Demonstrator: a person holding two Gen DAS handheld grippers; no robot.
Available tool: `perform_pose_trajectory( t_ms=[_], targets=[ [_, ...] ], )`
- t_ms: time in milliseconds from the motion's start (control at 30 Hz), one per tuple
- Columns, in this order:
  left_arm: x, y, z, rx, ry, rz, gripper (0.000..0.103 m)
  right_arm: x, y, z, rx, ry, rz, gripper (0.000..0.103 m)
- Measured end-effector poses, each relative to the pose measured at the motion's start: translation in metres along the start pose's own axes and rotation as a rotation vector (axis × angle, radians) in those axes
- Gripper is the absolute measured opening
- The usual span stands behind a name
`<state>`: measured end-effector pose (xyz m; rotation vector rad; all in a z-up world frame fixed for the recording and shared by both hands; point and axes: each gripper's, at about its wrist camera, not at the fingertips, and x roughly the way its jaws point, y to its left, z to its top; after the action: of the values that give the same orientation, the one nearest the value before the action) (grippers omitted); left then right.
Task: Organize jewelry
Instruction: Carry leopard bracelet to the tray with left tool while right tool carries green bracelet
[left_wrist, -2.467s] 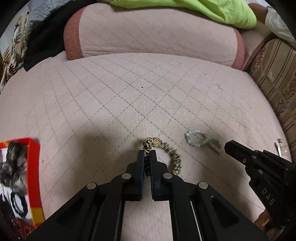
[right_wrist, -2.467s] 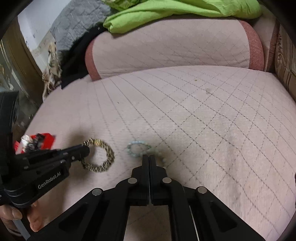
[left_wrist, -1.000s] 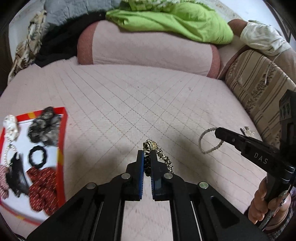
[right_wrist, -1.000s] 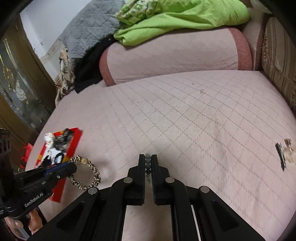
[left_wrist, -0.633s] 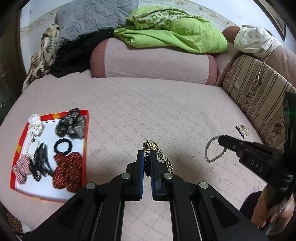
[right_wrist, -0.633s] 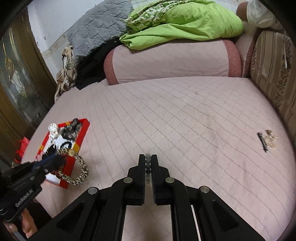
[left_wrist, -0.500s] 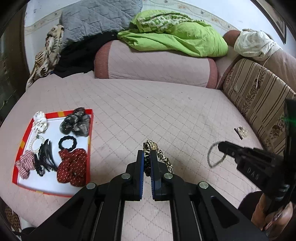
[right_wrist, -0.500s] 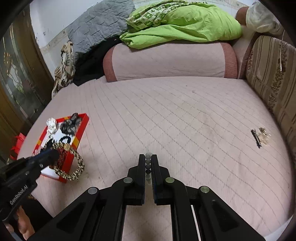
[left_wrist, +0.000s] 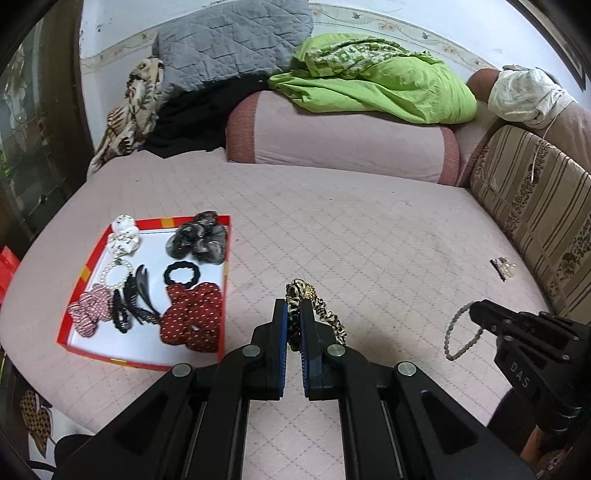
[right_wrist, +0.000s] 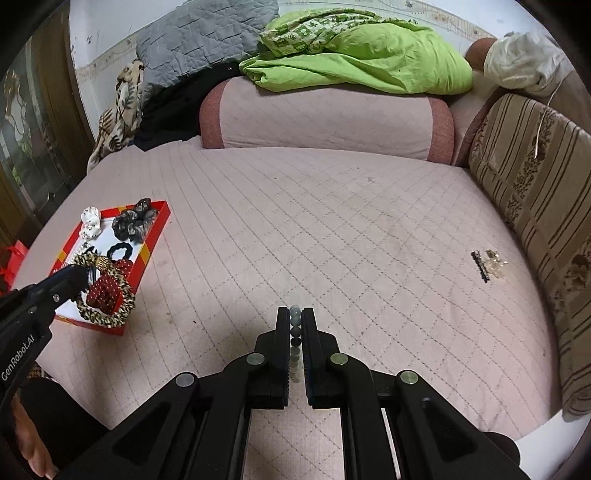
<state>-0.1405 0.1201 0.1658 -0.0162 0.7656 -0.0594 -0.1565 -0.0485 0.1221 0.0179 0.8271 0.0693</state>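
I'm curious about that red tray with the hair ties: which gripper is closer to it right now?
Left. The left gripper, holding a leopard-print bracelet, hangs by the red tray; the right gripper, with a beaded bracelet, is far across the bed.

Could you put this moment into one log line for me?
left gripper: shut on leopard-print fabric scrunchie | right gripper: shut on grey beaded bracelet | both above pink quilted cushion

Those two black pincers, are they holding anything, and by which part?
Yes. The left gripper pinches a leopard-print scrunchie by one side of its loop; the right gripper pinches a pale bead bracelet by its strand, the loop hanging free.
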Motion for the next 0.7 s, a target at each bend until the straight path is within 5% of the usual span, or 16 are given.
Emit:
perform_pose_trajectory(
  t_ms=[700],
  targets=[
    [-0.012, 0.003, -0.011, -0.007, -0.008, 0.029, 0.006, -0.011, 0.017, -0.009, -0.04, 0.013, -0.117, 0.007]
  ],
)
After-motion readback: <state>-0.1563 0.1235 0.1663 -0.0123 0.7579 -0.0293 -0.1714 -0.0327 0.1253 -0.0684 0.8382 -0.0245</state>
